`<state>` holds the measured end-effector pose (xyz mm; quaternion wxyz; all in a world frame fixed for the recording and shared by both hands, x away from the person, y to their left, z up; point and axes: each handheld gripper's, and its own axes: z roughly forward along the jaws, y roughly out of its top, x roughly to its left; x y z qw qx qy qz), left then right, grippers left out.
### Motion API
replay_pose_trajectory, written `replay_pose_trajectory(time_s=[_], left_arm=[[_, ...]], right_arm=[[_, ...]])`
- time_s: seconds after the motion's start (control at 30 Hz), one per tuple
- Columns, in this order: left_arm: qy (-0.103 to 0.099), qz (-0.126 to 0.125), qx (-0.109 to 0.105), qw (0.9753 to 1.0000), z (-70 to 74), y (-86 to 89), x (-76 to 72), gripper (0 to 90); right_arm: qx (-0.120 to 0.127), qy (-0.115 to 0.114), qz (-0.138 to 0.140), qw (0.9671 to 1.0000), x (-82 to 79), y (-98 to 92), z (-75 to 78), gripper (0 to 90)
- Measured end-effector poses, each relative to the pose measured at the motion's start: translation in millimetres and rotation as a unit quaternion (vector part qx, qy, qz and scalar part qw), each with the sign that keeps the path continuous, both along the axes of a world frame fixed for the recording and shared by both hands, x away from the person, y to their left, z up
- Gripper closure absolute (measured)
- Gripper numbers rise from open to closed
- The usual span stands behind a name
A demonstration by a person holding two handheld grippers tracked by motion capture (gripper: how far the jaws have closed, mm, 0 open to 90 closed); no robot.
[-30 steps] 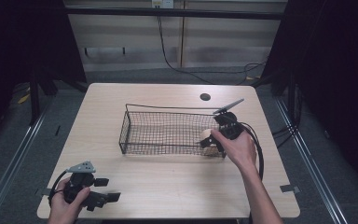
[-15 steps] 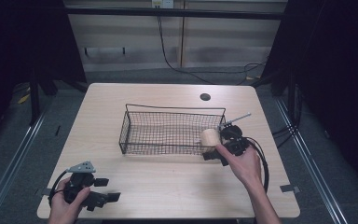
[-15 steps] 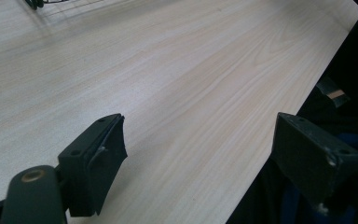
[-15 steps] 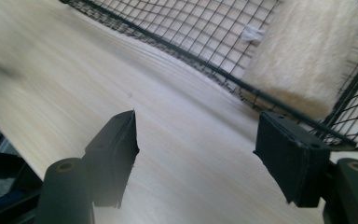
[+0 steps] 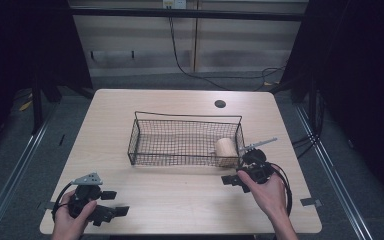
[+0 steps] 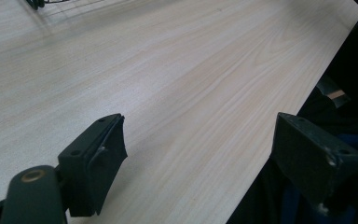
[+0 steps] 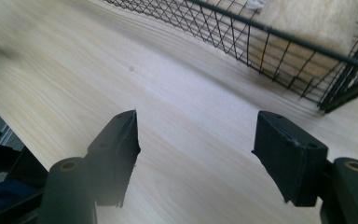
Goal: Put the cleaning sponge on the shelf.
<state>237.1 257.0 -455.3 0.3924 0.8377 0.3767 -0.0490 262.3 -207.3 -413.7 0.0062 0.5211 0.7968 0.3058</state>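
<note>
Drop step looking done: pale tan cylinder roll (image 5: 225, 148) is lying in the black wire mesh basket's (image 5: 180, 117) near-right corner, just ahead of my right gripper (image 5: 231, 179), jaws gaping empty. Left gripper (image 5: 114, 203) idling wide. Next: pulling clear.

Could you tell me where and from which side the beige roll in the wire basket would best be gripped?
Probably across its rounded sides, coming down from above. The beige roll lies in the right end of the wire basket, close against the mesh walls, so a sideways approach looks blocked while the top is open. The right gripper, jaws open, is nearest, just outside that corner.
</note>
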Motion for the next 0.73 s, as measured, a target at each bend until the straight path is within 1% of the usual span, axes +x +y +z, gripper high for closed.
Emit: replay_pose_trajectory(time_s=[0.07, 0.1, 0.13, 0.17, 0.2, 0.23, 0.27, 0.33, 0.37, 0.4, 0.47, 0.57, 0.6, 0.63, 0.73], left_arm=[[0.000, 0.001, 0.000, 1.0000, 0.0, 0.1, 0.1, 17.4], [0.001, 0.000, 0.001, 1.0000, 0.0, 0.3, 0.4, 17.4], [0.001, 0.000, 0.001, 1.0000, 0.0, 0.3, 0.4, 17.4], [0.000, 0.001, -0.001, 1.0000, -0.3, 0.1, 0.2, 17.4], [-0.001, 0.002, 0.000, 1.0000, -0.3, 0.1, -0.1, 17.4], [-0.001, 0.001, -0.001, 1.0000, -0.5, 0.3, 0.0, 17.4], [0.001, 0.001, 0.000, 1.0000, -0.2, 0.7, 0.5, 17.4], [0.000, 0.002, 0.000, 1.0000, -0.4, 0.2, 0.2, 17.4], [0.000, 0.001, 0.002, 1.0000, -0.4, -0.6, -0.6, 17.4], [0.000, 0.001, 0.002, 1.0000, -0.4, -0.6, -0.6, 17.4], [0.000, 0.002, 0.002, 1.0000, -0.5, -0.4, -0.4, 17.4], [0.001, 0.002, 0.001, 1.0000, -0.8, 0.0, 0.0, 17.4], [0.001, 0.002, 0.001, 1.0000, -0.8, 0.0, 0.0, 17.4], [-0.001, 0.002, 0.002, 1.0000, -0.2, -0.3, -0.2, 17.4], [0.000, -0.002, 0.001, 1.0000, 0.4, 0.0, 0.2, 17.4]], right_arm=[[0.000, 0.000, 0.003, 1.0000, -6.5, -1.5, -2.5, 30.9], [-0.002, -0.006, 0.000, 1.0000, -13.1, -3.3, -4.3, 30.9], [-0.002, -0.006, 0.000, 1.0000, -13.1, -3.3, -4.3, 30.9], [0.002, -0.006, -0.002, 1.0000, -19.7, -5.7, -7.0, 30.9], [0.002, -0.008, -0.002, 1.0000, -22.8, -7.3, -8.9, 30.9], [0.004, -0.006, -0.005, 1.0000, -25.9, -9.0, -10.7, 30.9], [0.006, -0.011, -0.008, 0.9999, -28.4, -10.8, -12.9, 30.9], [0.008, -0.011, -0.008, 0.9999, -30.5, -12.5, -14.9, 30.9], [0.002, -0.014, -0.012, 0.9998, -36.1, -13.9, -17.5, 30.9], [0.002, -0.014, -0.012, 0.9998, -36.1, -13.9, -17.5, 30.9], [-0.003, -0.020, -0.013, 0.9997, -44.0, -17.4, -20.7, 31.0], [0.004, -0.026, -0.022, 0.9994, -48.0, -21.6, -26.1, 30.9], [0.004, -0.026, -0.022, 0.9994, -48.0, -21.6, -26.1, 30.9], [0.005, -0.027, -0.022, 0.9994, -49.3, -22.8, -30.7, 30.9], [0.004, -0.029, -0.020, 0.9994, -49.2, -24.8, -34.8, 30.9]])
